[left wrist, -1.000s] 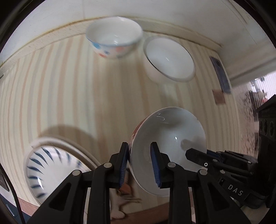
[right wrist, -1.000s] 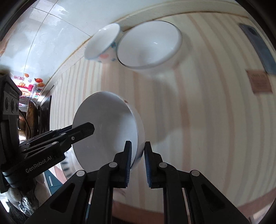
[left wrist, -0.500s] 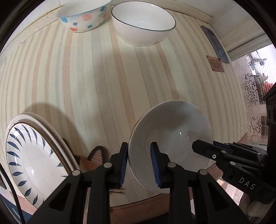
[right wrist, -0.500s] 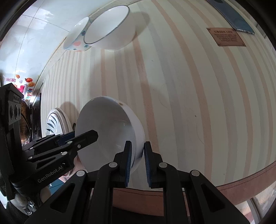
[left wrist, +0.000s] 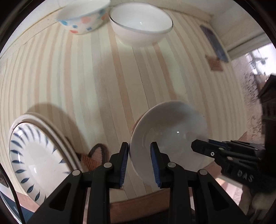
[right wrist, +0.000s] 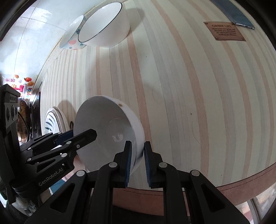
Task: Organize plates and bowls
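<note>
A plain white bowl (left wrist: pixel 169 136) is held tilted above the striped table, gripped from both sides. My left gripper (left wrist: pixel 139 155) is shut on its near rim. My right gripper (right wrist: pixel 137 154) is shut on the opposite rim, and the bowl also shows in the right wrist view (right wrist: pixel 107 131). A large white bowl with a dark rim (left wrist: pixel 140 25) and a floral bowl (left wrist: pixel 82 19) stand side by side at the table's far edge. A stack of plates with a blue leaf pattern (left wrist: pixel 34 155) lies at the near left.
The striped wooden table (right wrist: pixel 189 86) carries a brown plaque (right wrist: pixel 224 31) and a dark phone (right wrist: pixel 238 15) at the far right. A brown slipper (left wrist: pixel 94 155) lies below the table's front edge. A white tiled wall (right wrist: pixel 34 25) rises behind the bowls.
Both grippers have carried the white bowl back toward the far bowls, which now appear larger and closer in the left wrist view. The grip on the bowl is unchanged.
</note>
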`<state>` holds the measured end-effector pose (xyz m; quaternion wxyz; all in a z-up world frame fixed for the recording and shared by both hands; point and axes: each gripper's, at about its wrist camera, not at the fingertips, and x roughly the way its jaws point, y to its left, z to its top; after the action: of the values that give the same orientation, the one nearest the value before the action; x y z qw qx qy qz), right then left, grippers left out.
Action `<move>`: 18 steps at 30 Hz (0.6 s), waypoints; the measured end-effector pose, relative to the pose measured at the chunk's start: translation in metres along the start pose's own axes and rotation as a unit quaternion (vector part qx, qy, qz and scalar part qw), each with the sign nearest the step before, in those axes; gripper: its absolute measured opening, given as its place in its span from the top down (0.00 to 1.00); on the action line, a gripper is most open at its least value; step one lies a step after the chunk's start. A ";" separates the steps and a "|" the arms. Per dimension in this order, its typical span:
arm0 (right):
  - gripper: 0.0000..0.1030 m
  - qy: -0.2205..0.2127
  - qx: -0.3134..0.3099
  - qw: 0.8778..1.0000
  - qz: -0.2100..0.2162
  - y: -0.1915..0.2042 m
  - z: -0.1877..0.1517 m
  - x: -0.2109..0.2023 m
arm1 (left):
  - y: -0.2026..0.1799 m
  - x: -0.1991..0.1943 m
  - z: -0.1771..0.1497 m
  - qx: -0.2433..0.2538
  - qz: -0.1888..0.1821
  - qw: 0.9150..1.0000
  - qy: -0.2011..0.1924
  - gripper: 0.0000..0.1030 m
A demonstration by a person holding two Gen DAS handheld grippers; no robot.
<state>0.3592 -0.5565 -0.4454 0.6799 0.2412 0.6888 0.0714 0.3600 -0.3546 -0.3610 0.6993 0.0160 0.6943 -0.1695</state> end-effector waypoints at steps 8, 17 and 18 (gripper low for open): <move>0.79 -0.019 0.000 1.000 0.006 -0.010 0.031 -0.060 | 0.029 -0.060 0.052 -0.053 -0.011 0.995 -0.080 0.68; 0.55 -0.082 0.000 0.996 0.035 0.004 0.135 -0.070 | 0.047 -0.021 0.147 -0.095 -0.002 0.993 -0.068 0.68; 0.55 -0.085 0.000 0.996 0.034 0.004 0.146 -0.066 | 0.046 -0.016 0.154 -0.095 -0.002 0.993 -0.064 0.68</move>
<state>0.4991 -0.6151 -0.3937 0.7330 0.2695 0.6203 0.0734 0.5211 -0.3473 -0.3498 0.7403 -0.0626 0.6611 -0.1050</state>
